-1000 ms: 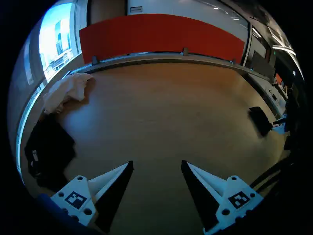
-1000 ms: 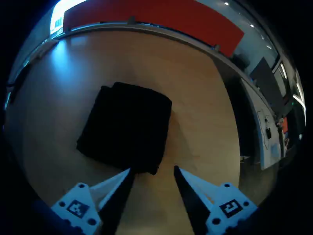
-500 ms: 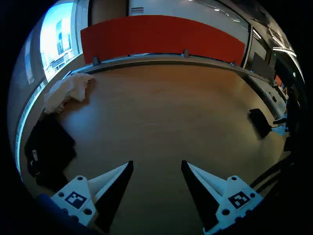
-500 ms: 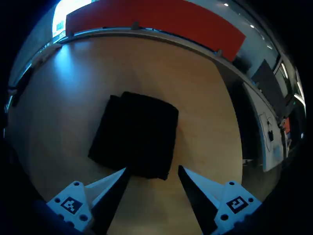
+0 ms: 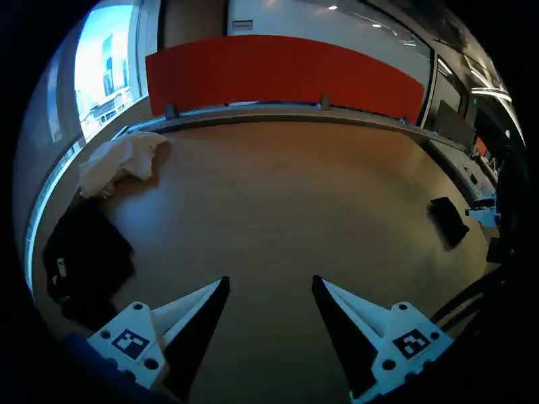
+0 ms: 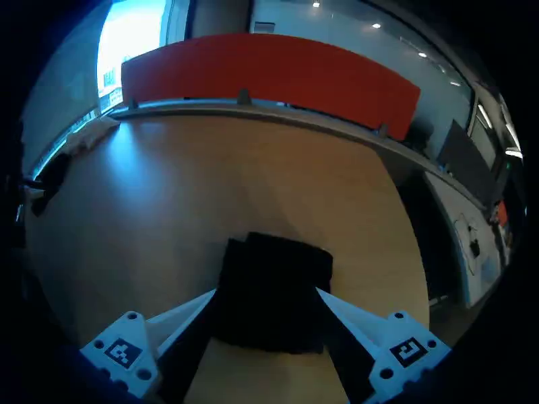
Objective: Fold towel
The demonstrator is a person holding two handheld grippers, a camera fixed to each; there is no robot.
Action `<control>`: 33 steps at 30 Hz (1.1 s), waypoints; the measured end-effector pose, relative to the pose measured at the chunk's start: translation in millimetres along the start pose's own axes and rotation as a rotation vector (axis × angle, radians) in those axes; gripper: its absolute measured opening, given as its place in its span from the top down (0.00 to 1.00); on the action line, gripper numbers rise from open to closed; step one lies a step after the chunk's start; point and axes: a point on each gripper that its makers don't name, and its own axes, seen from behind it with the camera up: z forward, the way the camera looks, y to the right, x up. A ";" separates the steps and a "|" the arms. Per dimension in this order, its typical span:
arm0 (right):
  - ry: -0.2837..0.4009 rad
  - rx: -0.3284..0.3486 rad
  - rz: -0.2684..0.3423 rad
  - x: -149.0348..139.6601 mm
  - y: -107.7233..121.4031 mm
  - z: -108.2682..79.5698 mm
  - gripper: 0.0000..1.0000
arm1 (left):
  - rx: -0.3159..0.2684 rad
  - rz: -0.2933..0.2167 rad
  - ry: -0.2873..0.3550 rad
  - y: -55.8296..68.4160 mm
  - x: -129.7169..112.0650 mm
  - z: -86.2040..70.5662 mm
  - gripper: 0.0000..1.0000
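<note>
A folded black towel [image 6: 276,269] lies flat on the wooden table [image 6: 168,202]. My right gripper [image 6: 266,293] is open, its two fingers straddling the towel's near half; whether they touch it I cannot tell. The left gripper view has the same folded towel [image 5: 449,219] small at the far right, with the right gripper's white body [image 5: 484,215] beside it. My left gripper [image 5: 269,279] hangs open over bare table [image 5: 283,202] with nothing between its fingers.
A crumpled white towel [image 5: 118,160] lies at the table's far left, with a rumpled black cloth [image 5: 84,259] nearer. The right gripper view has them small at the left: white towel [image 6: 91,131], black cloth [image 6: 50,178]. A red partition [image 5: 290,67] backs the table.
The right gripper has closed in on the folded black towel and tilted up, so the towel now sits between its open fingers. The left gripper has tilted up slightly.
</note>
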 end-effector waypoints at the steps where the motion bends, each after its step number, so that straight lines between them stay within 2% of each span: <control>1: 0.021 -0.001 0.004 5.3 -2.1 0.4 0.07 | 0.002 -0.002 0.006 -0.6 1.7 -0.2 0.10; 12: 0.231 -0.024 0.047 56.3 -20.1 3.1 0.07 | 0.027 -0.022 0.084 -9.2 20.2 -2.2 0.10; 23: 0.379 -0.026 0.113 107.6 -41.0 -2.8 0.07 | 0.049 -0.074 0.191 -20.3 46.4 -3.6 0.10; 33: 0.509 -0.083 0.128 157.5 -58.9 -10.4 0.06 | 0.087 -0.105 0.308 -37.2 77.2 -7.2 0.10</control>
